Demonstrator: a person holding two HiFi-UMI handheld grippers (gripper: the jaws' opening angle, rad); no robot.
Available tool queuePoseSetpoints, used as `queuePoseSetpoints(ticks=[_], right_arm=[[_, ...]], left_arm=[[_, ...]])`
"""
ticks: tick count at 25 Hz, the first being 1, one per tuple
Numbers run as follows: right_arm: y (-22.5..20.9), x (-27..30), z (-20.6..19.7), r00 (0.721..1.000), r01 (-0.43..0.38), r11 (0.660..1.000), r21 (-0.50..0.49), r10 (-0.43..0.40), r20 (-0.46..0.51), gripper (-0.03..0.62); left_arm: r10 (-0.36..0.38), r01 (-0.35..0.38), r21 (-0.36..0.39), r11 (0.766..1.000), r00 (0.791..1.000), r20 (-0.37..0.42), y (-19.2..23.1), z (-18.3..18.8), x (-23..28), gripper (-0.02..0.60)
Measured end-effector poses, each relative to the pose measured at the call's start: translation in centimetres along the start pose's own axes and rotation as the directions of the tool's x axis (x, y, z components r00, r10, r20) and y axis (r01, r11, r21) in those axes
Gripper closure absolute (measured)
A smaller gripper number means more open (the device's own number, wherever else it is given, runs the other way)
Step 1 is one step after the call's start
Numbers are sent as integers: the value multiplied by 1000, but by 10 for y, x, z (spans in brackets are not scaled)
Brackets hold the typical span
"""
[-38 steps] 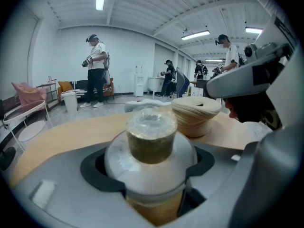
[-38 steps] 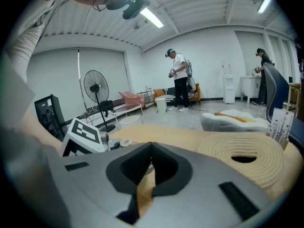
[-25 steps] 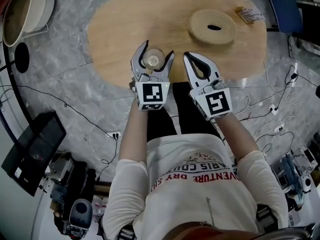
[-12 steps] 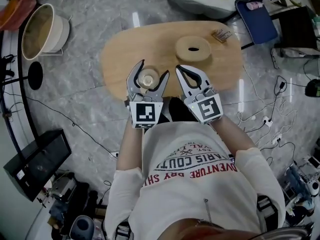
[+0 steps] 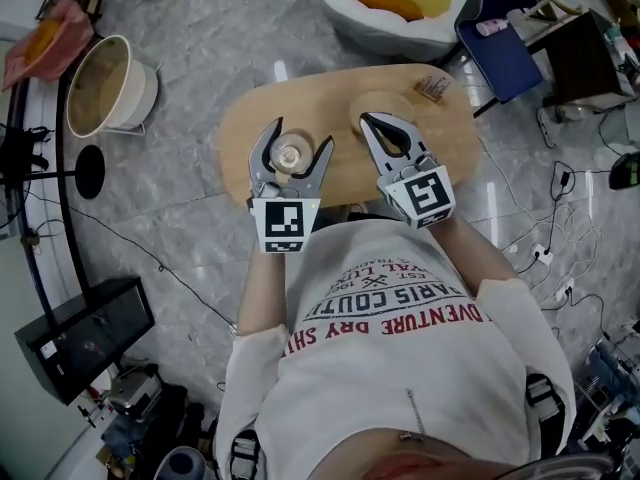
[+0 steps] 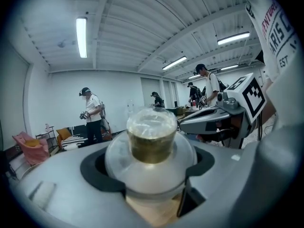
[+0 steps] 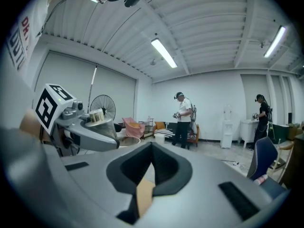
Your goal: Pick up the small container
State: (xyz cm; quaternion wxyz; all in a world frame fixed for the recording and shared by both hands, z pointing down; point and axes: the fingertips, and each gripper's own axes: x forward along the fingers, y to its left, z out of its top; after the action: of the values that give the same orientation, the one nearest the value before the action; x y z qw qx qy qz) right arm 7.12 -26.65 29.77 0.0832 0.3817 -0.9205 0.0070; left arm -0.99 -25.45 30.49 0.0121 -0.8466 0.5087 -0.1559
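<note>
The small container (image 5: 292, 153) is a clear plastic cup with a lid and a brownish filling. My left gripper (image 5: 300, 136) is shut on it, with the jaws standing wide around its rim. In the left gripper view the small container (image 6: 152, 144) fills the space between the jaws of the left gripper (image 6: 151, 175), against the room beyond. My right gripper (image 5: 384, 120) hovers beside it over the oval wooden table (image 5: 240, 148), shut with nothing in it. In the right gripper view the right gripper (image 7: 152, 145) has its tips touching, and the container (image 7: 96, 116) shows at the left.
A woven ring (image 5: 372, 103), partly hidden by the right gripper, and a small packet (image 5: 432, 86) lie on the table. On the floor around it are a white tub (image 5: 105, 86), a blue chair (image 5: 497, 43), a black case (image 5: 85, 338) and cables. Several people stand across the room.
The view has risen and the table now looks smaller and farther below. Both grippers have come up with it, and the container has stayed in the left jaws.
</note>
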Motion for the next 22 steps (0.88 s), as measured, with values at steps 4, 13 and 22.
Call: queuePoseSetpoints(ticks=[4,13,22], right_arm=[[3,-4,7,1000,-8,1000,-11,8,15,598],[-2,-5,14,1000,-13,1000,-28,14,27,599],[-8,-6,11,1000,-15,1000,-23,16,25,599]], left_arm=[[8,-8,-13,1000,1000,1,-1,2,-6,236],[18,-18,-11,1000,1000,6,2,10,-11,236],[25,-24,-40,999,999,27,4,15,-9,236]])
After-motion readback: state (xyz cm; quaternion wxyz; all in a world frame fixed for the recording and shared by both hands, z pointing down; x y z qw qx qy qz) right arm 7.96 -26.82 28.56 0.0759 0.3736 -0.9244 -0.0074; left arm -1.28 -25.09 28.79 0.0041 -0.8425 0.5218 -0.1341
